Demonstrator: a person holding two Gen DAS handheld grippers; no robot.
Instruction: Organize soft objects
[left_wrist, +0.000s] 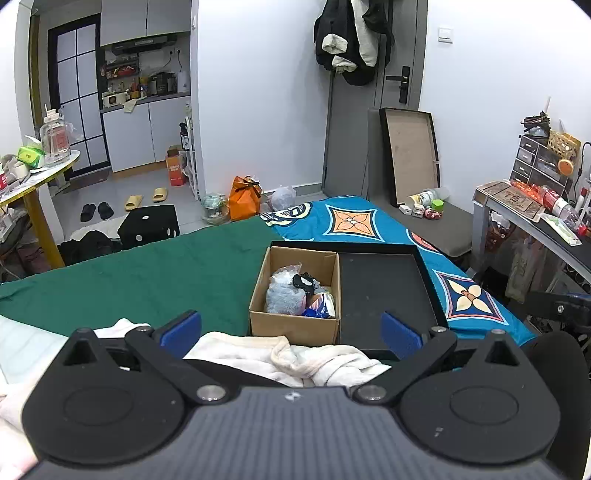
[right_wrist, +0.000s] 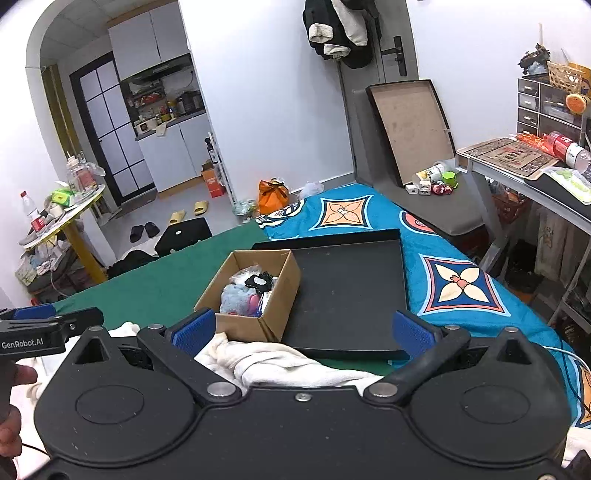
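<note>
A cream-white towel (left_wrist: 295, 360) lies crumpled on the bed just in front of both grippers; it also shows in the right wrist view (right_wrist: 280, 363). My left gripper (left_wrist: 291, 330) is open and empty above the towel. My right gripper (right_wrist: 301, 328) is open and empty above it too. Behind the towel a cardboard box (left_wrist: 293, 328) holds a pale blue plush (left_wrist: 284, 299) and other small soft items. In the right wrist view the box (right_wrist: 240, 326) and the plush (right_wrist: 236, 297) show again. A shallow black tray (left_wrist: 384, 295) stands to the right of the box, seen also in the right wrist view (right_wrist: 347, 291).
The bed carries a green sheet (left_wrist: 147, 273) on the left and a blue patterned sheet (left_wrist: 369, 218) on the right. A grey desk (left_wrist: 532, 218) with clutter stands at the right. A yellow-legged round table (left_wrist: 37, 177) stands at the left. The left gripper's body (right_wrist: 40, 328) shows at the right view's left edge.
</note>
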